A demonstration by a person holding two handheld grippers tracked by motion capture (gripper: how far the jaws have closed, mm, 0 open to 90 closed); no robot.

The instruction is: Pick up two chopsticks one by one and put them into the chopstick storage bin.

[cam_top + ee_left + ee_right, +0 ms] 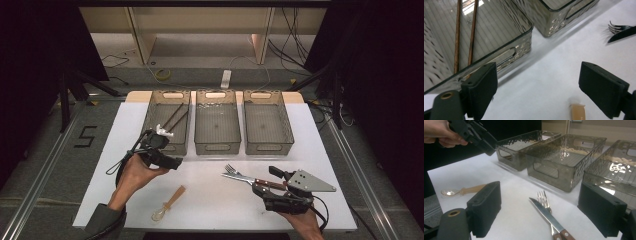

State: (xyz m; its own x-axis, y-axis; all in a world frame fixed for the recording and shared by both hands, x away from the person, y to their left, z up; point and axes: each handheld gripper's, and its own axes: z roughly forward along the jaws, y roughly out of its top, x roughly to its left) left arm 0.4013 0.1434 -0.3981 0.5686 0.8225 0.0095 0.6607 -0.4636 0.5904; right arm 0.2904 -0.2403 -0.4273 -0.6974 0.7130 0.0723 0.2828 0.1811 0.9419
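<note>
My left gripper [170, 161] [539, 87] hovers open just in front of the left bin [167, 120] [506, 53], nothing between its jaws. Two brown chopsticks [175, 117] [457, 37] lie inside that bin. A wooden-handled spoon [169, 202] [461, 191] lies near the table's front; its handle tip [577, 111] shows below the left jaws. My right gripper [267, 180] [541, 212] is open at the front right. Its jaws stand either side of the handle end of a knife [250, 179] [546, 216]. A fork [232, 170] [542, 197] lies alongside the knife.
The middle bin [217, 125] [564, 160] and the right bin [267, 125] [614, 167] are empty, in a row at the back of the white table [215, 200]. The left hand and its gripper [474, 135] appear at upper left in the right gripper view.
</note>
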